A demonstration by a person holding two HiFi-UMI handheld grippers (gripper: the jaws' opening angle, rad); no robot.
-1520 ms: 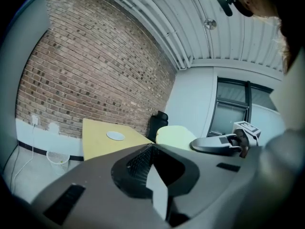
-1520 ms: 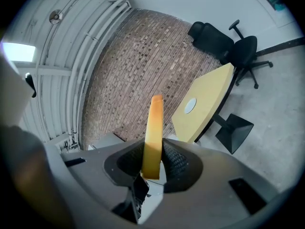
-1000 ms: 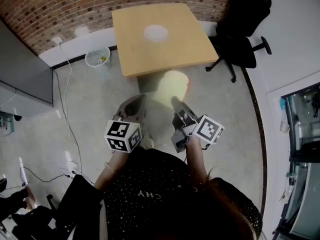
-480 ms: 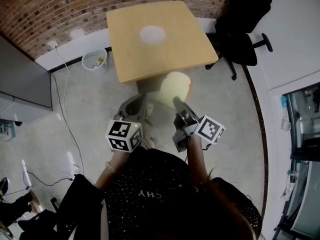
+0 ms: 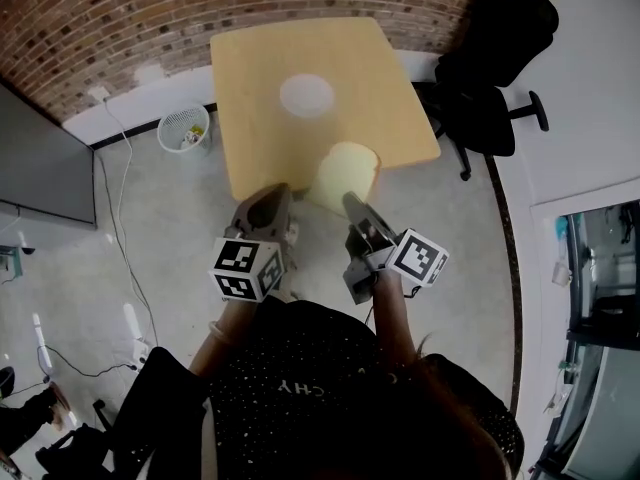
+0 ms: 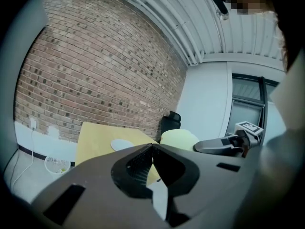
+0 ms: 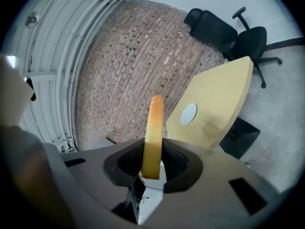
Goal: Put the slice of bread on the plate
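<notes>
Fingers point(image 7: 177, 162) of our right gripper point(image 5: 351, 202) pinch the slice of bread point(image 5: 345, 171) by its crust edge, aloft over the table's point(image 5: 250, 158) near edge, short of the plate point(image 5: 306, 95); our left gripper point(image 5: 270, 204) is pressed together, empty. We judge the bread light, soft, easily crushed, so a gentle crust hold suits. Pale crumb, golden-brown crust

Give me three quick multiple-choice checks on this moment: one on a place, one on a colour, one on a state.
1. Where is the plate?
A. on the table
B. on the floor
C. on a chair

2. What colour is the plate?
A. white
B. red
C. black

3. The right gripper is:
A. open and empty
B. shut on the slice of bread
C. shut and empty

Key:
1. A, it lies on the tabletop.
2. A, it shows as a pale white disc.
3. B, the jaws clamp the upright slice.
</notes>
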